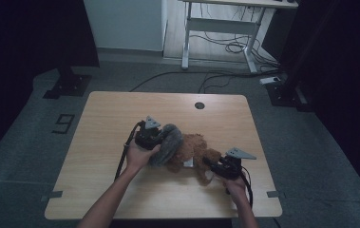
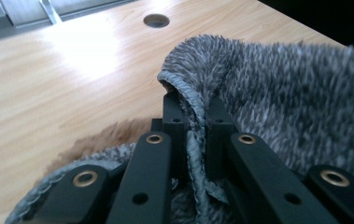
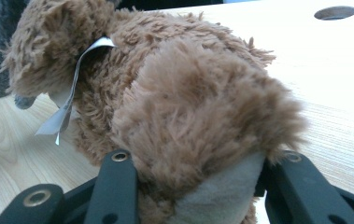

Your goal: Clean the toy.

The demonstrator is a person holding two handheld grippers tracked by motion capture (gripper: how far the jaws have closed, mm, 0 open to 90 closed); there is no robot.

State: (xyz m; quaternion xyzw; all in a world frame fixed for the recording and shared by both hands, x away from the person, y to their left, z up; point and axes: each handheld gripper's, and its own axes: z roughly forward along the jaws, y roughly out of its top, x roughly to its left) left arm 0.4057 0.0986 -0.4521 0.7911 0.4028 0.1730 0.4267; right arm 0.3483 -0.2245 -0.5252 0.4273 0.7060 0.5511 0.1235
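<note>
A brown plush toy (image 1: 194, 147) lies in the middle of the wooden table (image 1: 120, 114), with a grey fuzzy cloth (image 1: 168, 142) draped over its left end. My left gripper (image 1: 161, 138) holds that cloth; in the left gripper view the left gripper (image 2: 194, 112) is shut on the cloth's stitched hem (image 2: 188, 98), and brown fur (image 2: 109, 135) peeks out below. My right gripper (image 1: 211, 164) grips the toy's right end. In the right gripper view the right gripper (image 3: 193, 186) is shut on a leg of the plush toy (image 3: 165, 84), whose white tag (image 3: 67, 102) hangs at the left.
A round cable hole (image 1: 199, 105) sits near the table's far edge. Behind the table stand a white desk frame (image 1: 220, 28) with cables on the floor (image 1: 225, 47) and black stand bases (image 1: 68, 85) at both sides.
</note>
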